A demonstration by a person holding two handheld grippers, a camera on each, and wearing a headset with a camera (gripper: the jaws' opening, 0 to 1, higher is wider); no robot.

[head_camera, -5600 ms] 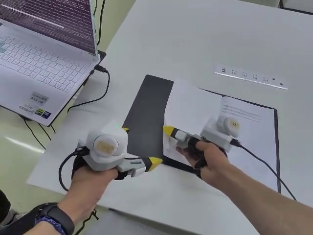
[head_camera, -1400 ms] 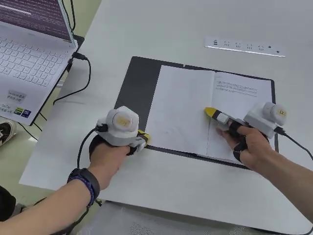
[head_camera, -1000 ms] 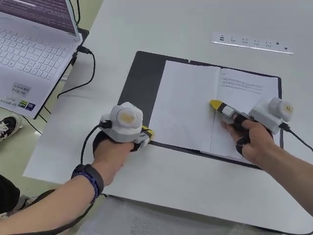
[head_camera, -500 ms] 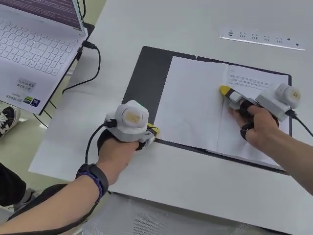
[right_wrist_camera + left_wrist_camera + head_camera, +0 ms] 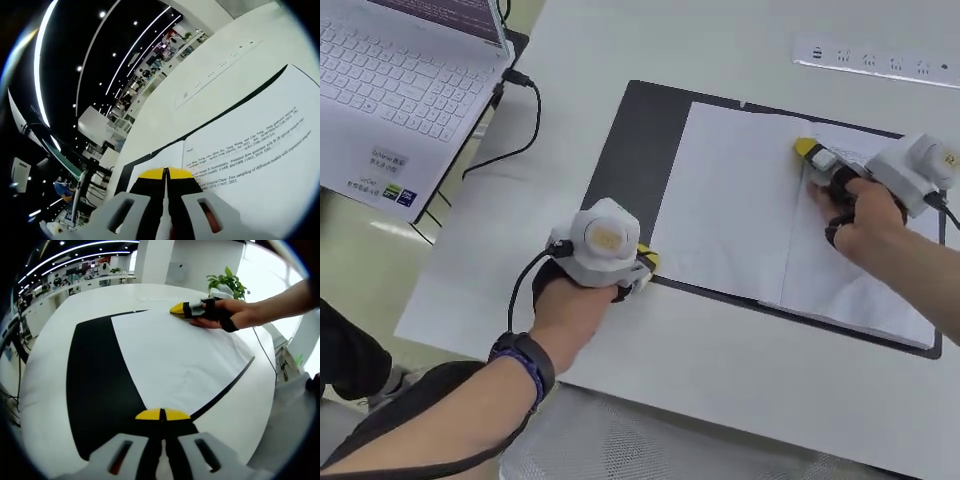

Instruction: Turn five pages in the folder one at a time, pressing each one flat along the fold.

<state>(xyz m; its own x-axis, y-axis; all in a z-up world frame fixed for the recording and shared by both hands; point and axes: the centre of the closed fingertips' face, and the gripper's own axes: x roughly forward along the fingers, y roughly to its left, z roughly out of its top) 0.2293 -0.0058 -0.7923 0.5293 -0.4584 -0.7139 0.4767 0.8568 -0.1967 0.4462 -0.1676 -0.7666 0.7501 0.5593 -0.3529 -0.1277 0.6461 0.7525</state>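
The black folder (image 5: 635,150) lies open on the white table. A blank turned page (image 5: 730,200) rests flat on its left half, and a printed page (image 5: 860,270) lies on the right. My right gripper (image 5: 807,149) is shut, its yellow tips down on the fold near the folder's far end; in its own view the right gripper (image 5: 165,174) touches the paper beside the printed page (image 5: 250,150). My left gripper (image 5: 642,262) is shut at the folder's near left edge. In its own view the left gripper (image 5: 162,414) sits over the black cover (image 5: 95,390), by the blank page's corner.
An open laptop (image 5: 400,90) stands at the far left with a black cable (image 5: 525,120) running along the table. A white power strip (image 5: 880,60) lies beyond the folder. The table's near edge (image 5: 620,385) is close to my left hand.
The page that the right gripper held up 5.6 s ago now lies flat. Over the last second the right gripper slid along the fold away from me. The left gripper stayed put.
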